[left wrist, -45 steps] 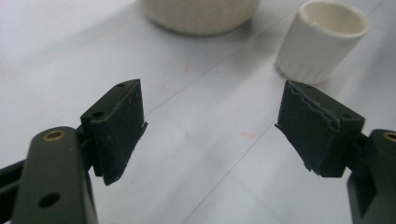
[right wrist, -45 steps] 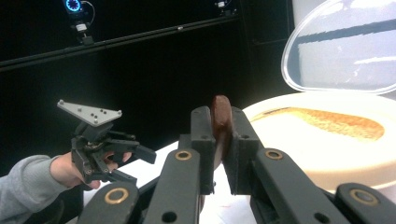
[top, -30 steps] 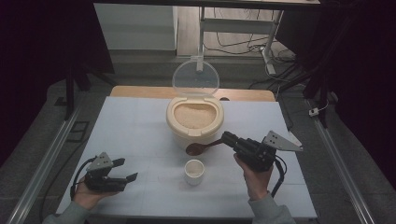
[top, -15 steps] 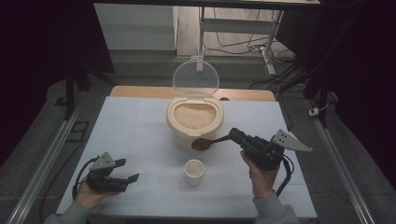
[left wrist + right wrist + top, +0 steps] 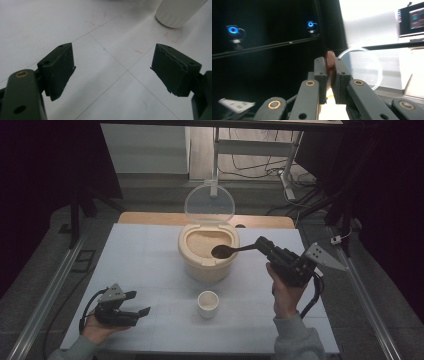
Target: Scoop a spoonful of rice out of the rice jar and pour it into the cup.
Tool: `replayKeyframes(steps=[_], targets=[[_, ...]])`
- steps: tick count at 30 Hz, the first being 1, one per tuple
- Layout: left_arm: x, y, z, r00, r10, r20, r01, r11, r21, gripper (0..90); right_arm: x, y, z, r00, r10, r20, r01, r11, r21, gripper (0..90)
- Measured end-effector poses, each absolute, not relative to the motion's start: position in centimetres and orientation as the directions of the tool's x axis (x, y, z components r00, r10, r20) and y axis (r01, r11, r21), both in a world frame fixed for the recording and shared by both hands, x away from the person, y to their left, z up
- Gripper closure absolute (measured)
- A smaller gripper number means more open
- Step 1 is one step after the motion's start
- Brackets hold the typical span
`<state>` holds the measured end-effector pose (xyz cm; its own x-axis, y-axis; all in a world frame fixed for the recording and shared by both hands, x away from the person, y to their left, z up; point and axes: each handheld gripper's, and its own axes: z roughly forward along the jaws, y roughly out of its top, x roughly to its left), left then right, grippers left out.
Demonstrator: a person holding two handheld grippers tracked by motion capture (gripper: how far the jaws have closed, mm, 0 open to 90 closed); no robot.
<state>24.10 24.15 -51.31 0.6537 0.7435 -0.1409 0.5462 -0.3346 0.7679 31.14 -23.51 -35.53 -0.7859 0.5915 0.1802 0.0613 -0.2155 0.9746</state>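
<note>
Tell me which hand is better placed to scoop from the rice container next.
Right. The right gripper is shut on the spoon, whose bowl hangs over the open rice container. The left gripper rests open on the table, near its front left, holding nothing.

Clamped in the matt black, scuffed rubber-like pads (image 5: 340,75) of the right gripper (image 5: 329,75): a dark brown wooden spoon (image 5: 231,251) with a dull sheen. Under its bowl, a beige smooth plastic container (image 5: 206,256) of grainy matt fill, with a clear glossy plastic lid (image 5: 209,203). Between the grippers, a small white smooth cup (image 5: 208,303) on a matt white paper-like table sheet (image 5: 150,270).
</note>
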Motion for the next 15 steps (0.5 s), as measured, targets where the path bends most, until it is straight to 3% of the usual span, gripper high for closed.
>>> replayKeyframes(steps=[6, 15], targets=[[24.2, 24.1, -51.4, 0.656, 0.742, -0.142, 0.548, -0.338, 0.765, 18.1, 33.4, -23.0, -34.9, -0.739, 0.648, 0.184, 0.067, -0.201, 0.977, 83.1], [24.3, 23.9, -51.5, 0.657, 0.739, -0.149, 0.557, -0.342, 0.757, 17.5, 35.9, -20.8, -34.7, -0.663, 0.746, 0.067, 0.058, -0.039, 0.998, 83.1]])
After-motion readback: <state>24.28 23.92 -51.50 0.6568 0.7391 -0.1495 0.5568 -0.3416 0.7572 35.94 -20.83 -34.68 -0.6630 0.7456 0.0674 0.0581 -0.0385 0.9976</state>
